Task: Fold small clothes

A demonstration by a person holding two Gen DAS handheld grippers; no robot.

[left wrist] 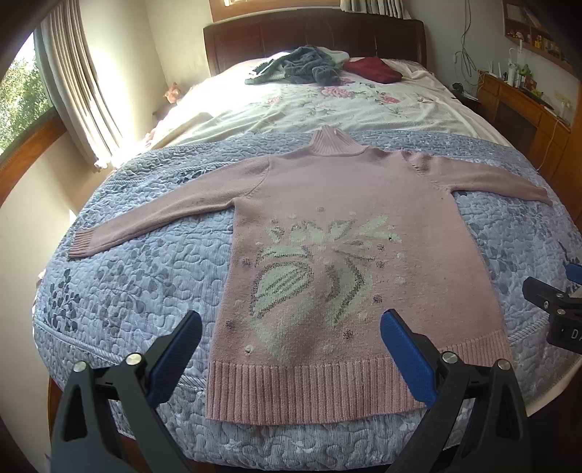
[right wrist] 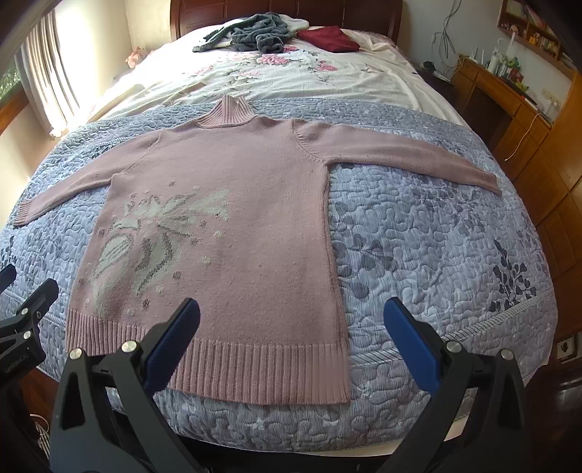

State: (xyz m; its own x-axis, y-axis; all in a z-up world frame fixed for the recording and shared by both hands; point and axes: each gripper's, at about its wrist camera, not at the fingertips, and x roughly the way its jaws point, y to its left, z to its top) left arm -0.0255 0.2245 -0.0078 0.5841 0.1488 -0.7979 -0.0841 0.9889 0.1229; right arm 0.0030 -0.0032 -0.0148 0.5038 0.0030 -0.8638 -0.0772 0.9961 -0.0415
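Observation:
A pink turtleneck sweater with a pale leaf pattern lies flat, face up, on the blue quilt, both sleeves spread out to the sides. Its ribbed hem faces me at the bed's foot. My left gripper hovers open above the hem's left part, holding nothing. My right gripper is open too, above the hem's right corner. The right gripper's body shows at the right edge of the left wrist view, and the left gripper's body at the left edge of the right wrist view.
The blue quilt covers the near half of the bed. Farther up lie a floral sheet, a grey garment heap and a folded dark red cloth. A wooden desk stands right; a curtained window left.

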